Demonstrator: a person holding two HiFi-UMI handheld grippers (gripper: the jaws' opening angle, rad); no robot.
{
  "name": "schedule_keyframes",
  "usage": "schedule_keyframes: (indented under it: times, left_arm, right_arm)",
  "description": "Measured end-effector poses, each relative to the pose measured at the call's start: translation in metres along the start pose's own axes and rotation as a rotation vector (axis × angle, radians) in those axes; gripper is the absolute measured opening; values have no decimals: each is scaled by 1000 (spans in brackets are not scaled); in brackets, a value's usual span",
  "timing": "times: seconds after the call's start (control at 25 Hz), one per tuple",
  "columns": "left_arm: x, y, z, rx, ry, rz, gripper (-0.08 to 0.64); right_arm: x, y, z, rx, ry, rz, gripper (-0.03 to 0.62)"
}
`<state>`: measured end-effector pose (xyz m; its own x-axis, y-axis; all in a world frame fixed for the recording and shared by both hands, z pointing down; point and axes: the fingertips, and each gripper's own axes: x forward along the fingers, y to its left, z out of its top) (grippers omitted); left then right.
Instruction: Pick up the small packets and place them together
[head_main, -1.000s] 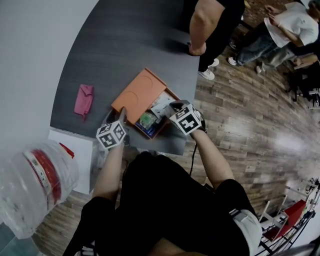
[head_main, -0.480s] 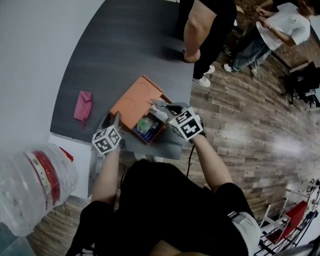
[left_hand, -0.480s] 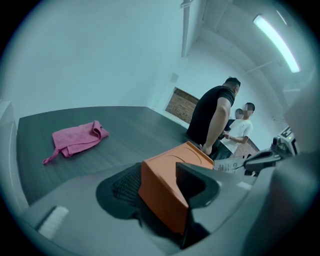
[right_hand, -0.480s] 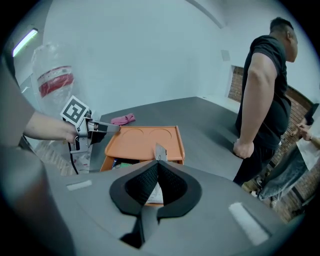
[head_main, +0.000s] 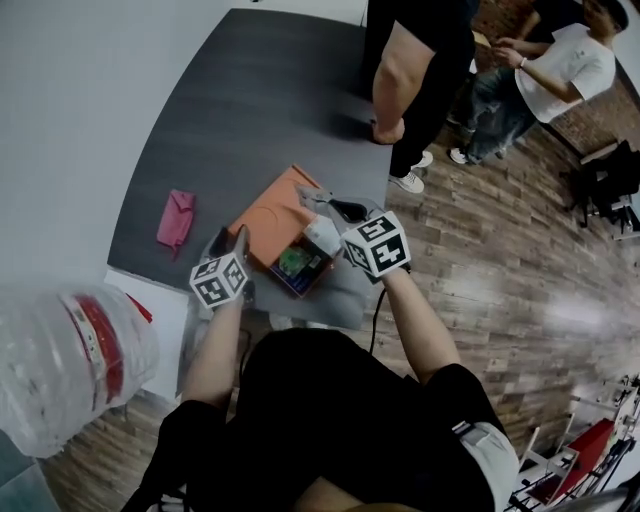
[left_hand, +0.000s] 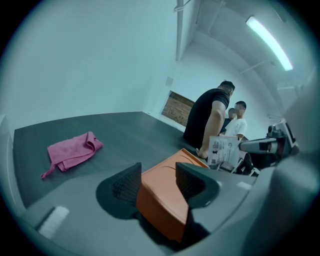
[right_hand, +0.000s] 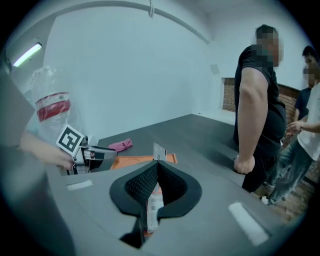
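An orange box lies on the dark table with its lid (head_main: 268, 215) folded open. Colourful small packets (head_main: 296, 262) lie in its base. My left gripper (head_main: 238, 245) is at the lid's near edge; in the left gripper view the gripper (left_hand: 157, 182) has its pads closed on the orange lid (left_hand: 165, 192). My right gripper (head_main: 325, 203) hangs over the box, shut on a small white packet (right_hand: 154, 207) that dangles between its pads. From the left gripper view that packet (left_hand: 223, 150) shows printed text.
A pink cloth (head_main: 176, 218) lies on the table to the left. A big water bottle (head_main: 70, 370) stands at the near left beside a white block (head_main: 150, 315). A person (head_main: 415, 70) stands at the table's far right edge, with others behind.
My right gripper has risen from the box with the white packet in it. The left gripper has stayed on the lid.
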<state>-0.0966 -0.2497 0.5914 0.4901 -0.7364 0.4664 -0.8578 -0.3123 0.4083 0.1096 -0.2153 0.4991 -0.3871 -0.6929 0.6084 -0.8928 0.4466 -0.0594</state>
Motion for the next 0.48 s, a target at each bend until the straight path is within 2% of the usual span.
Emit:
schedule_keyframes:
  times: [0.24, 0.48]
  left_arm:
    - [0, 1, -2, 8, 19, -8, 212]
    - [1, 7, -4, 18, 41, -16, 212]
  right_arm:
    - [28, -1, 14, 134, -80, 21, 3]
    - [56, 1, 9, 290, -104, 50, 3]
